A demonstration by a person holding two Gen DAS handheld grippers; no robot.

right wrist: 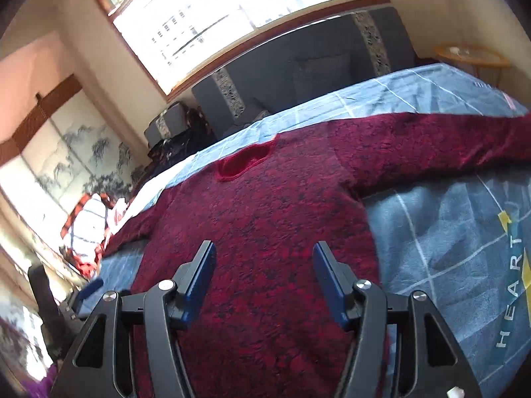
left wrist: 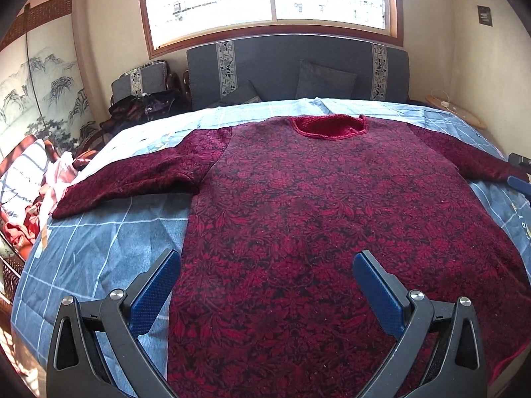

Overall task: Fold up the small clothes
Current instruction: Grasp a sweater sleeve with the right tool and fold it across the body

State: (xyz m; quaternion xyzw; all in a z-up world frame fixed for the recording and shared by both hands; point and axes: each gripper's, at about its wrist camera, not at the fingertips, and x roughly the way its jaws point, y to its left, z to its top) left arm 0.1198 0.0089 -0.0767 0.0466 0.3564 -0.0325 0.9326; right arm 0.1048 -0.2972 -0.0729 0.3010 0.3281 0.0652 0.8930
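A dark red sweater [left wrist: 298, 205] lies flat on the bed [left wrist: 99, 248]. My left claw [left wrist: 265, 285] and right claw [right wrist: 264, 282] hover wide open, empty. I might pinch the bedcover with the hem.

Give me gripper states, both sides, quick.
Left gripper: open, holding nothing, above the red sweater.
Right gripper: open, holding nothing, over the same sweater.

The red sweater [left wrist: 298, 215] on the bed [left wrist: 99, 248] is seen close up from its bottom end in both views, the right one tilted.
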